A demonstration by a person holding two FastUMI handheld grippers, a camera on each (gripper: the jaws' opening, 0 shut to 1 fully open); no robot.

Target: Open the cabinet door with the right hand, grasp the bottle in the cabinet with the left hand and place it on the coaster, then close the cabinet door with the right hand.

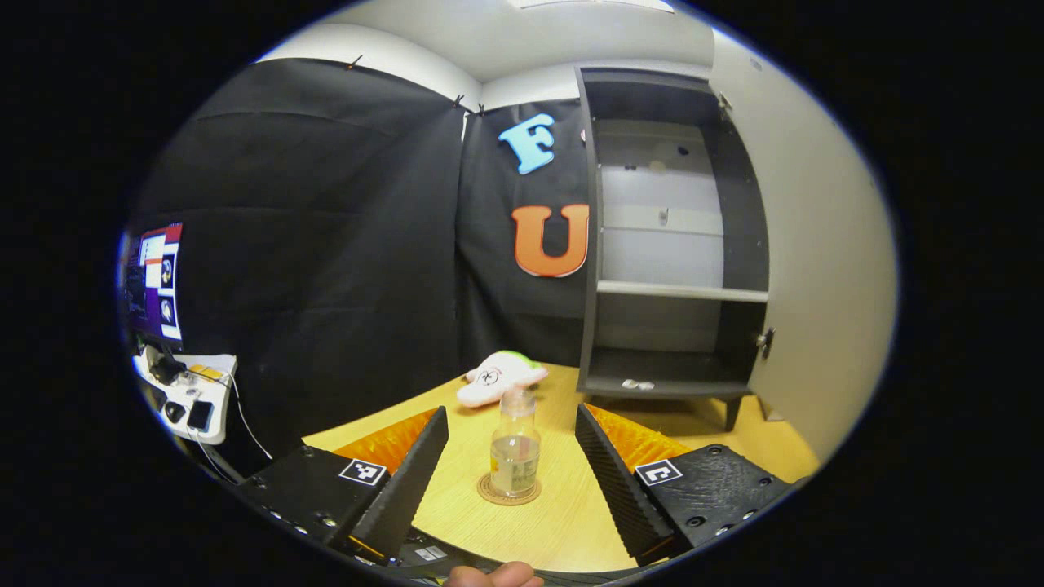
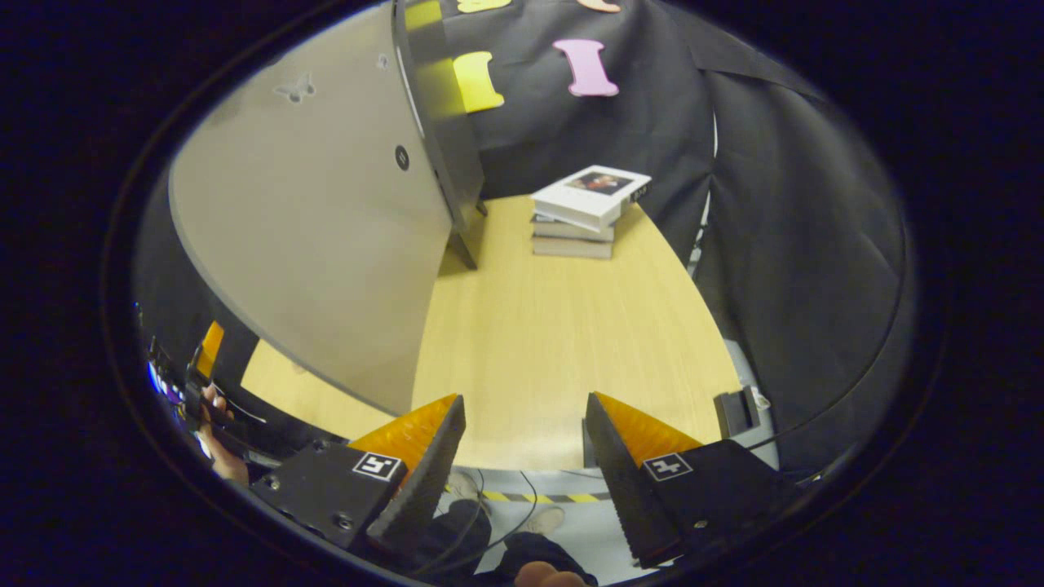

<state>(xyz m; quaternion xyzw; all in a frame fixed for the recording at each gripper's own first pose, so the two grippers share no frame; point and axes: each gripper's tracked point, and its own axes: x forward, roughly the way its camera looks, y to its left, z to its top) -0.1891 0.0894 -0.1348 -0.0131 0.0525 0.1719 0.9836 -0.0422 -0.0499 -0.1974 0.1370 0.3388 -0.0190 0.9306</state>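
One bottle (image 1: 515,447) stands upright on one round coaster (image 1: 508,492), on the wooden table (image 1: 563,522). It is clear, with some liquid in the lower part and a label. The left gripper (image 1: 512,465) has its two fingers spread wide, one on each side of the bottle, and neither finger touches it.

Behind the bottle, one soft toy (image 1: 499,377), white with pink and green, lies on the table. The cabinet (image 1: 674,244) stands on the table to the right of it. Its door (image 1: 816,269) is swung fully open, and inside I count two shelves, plus the floor of the cabinet. A small pale thing (image 1: 638,384) lies on that floor; it is too small to say what it is.

In the right gripper view, the right gripper (image 2: 522,456) also has its two fingers apart, and nothing is between them. It is above the near edge of the table (image 2: 555,342). The open door (image 2: 326,244) is to the left of it and the gripper does not touch it. At the far end of the table there is one stack of books (image 2: 589,212); three books, as far as I can count.
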